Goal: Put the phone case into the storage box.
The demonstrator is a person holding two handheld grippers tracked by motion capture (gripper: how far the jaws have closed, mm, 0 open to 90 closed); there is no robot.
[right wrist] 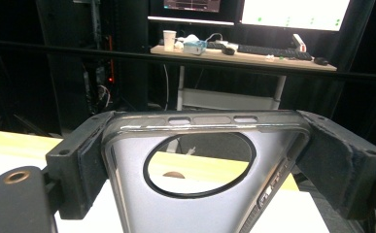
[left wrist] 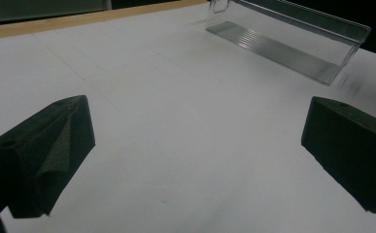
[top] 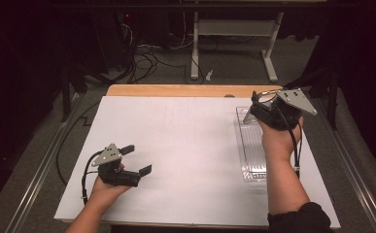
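My right gripper (top: 257,106) hovers over the far right of the table, above the far end of a clear plastic tray (top: 251,162). In the right gripper view my right gripper (right wrist: 219,153) is shut on a clear phone case (right wrist: 176,213) with a large round cutout, its padded jaws pressing the case's two long sides. My left gripper (top: 138,160) stands open near the front left of the white sheet (top: 185,141), nothing between its jaws. The left gripper view has my left gripper (left wrist: 195,155) low over the bare sheet, with the clear tray (left wrist: 297,29) farther off.
The white sheet covers a wooden table whose far edge (top: 176,90) shows. Beyond it are a white desk frame (top: 234,29) and cables (top: 146,58) on the floor. A desk (right wrist: 244,53) with monitors, a cup and a keyboard stands farther back.
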